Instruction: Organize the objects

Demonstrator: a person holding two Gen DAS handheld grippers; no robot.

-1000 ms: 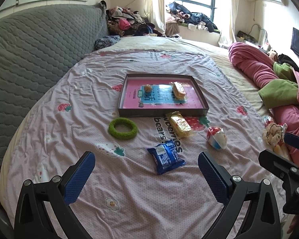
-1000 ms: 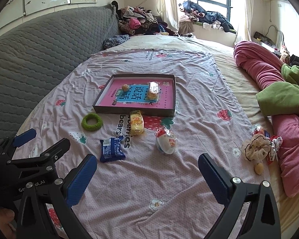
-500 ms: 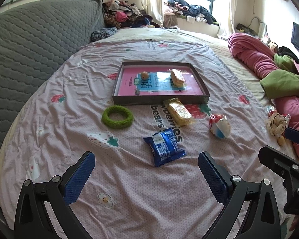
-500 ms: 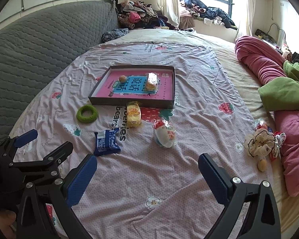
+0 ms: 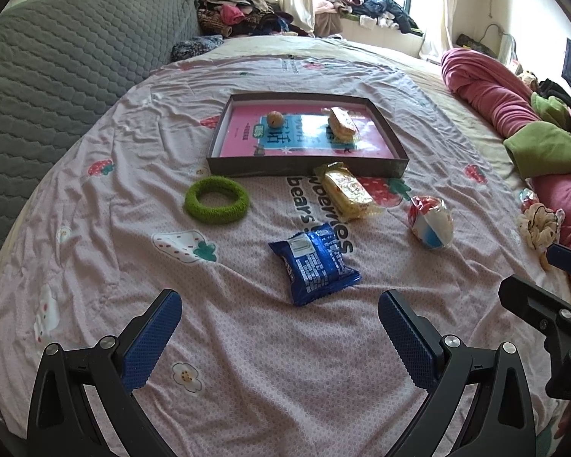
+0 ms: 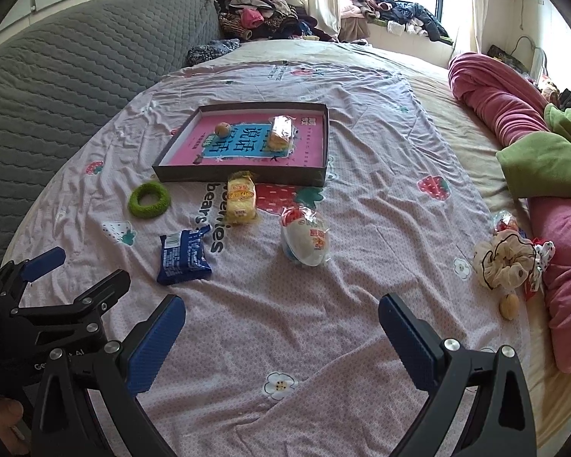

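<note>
1. My left gripper hangs over the bedsheet with its jaws spread wide and nothing between them; the blue packet lies just ahead of the gap, slightly toward my right finger, so I judge it the natural first pick

2. My right gripper is likewise gaping and empty; the white-and-red packet sits ahead of its gap, well apart from the pads

3. The yellow packet lies farther ahead of my left jaws, its far end touching or nearly touching the near wall of the tray

4. The green ring rests ahead and off to the left of my left jaws, just short of the tray

5. Inside the tray already sit a small round orange item and a wrapped snack, which suggests the tray is the collecting place

6. Both jaws stay wide, I think, because flat soft packets need a broad straddle
</note>
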